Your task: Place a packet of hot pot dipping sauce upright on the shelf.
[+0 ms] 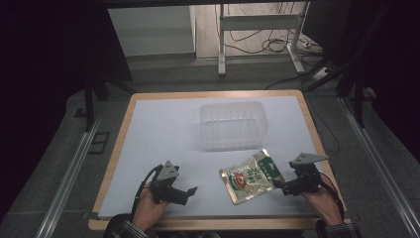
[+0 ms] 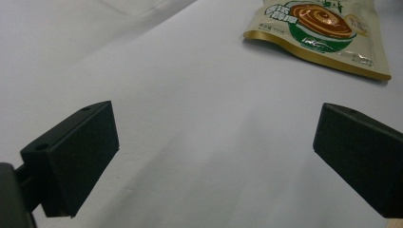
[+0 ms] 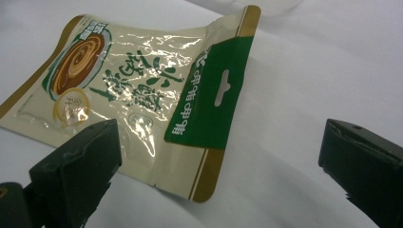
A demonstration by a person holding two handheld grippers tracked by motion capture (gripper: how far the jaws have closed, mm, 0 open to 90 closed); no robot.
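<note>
Nearest to you, your left gripper (image 1: 190,190) rested low over the white table sheet (image 1: 163,129) with its jaws spread wide and nothing between them; in the left gripper view the bare sheet ran between the two black pads (image 2: 76,156), and the snack pouch (image 2: 318,33) lay well ahead, toward the upper right. Your right gripper (image 1: 278,187) sat at the pouch's near right corner, also released, with its jaws apart. In the right gripper view the left pad (image 3: 78,175) stood in front of the pouch's (image 3: 142,95) lower edge while the other pad was off over bare sheet, so the green header with its hang hole lay in the gap and nothing was pinched yet. The pouch (image 1: 251,176) itself lay flat on the sheet, cream and gold with a green band, tilted so that its header pointed toward the far right. Beyond it, near but apart, stood the clear plastic tub (image 1: 233,125), which looked empty as far as the high view could tell. I judged the job to be barely begun: the pouch had not been gripped or lifted, the tub had received nothing, and you were only lining up a grasp. Closing on the pouch, carrying it forward and dropping it in the tub all remained.
</note>
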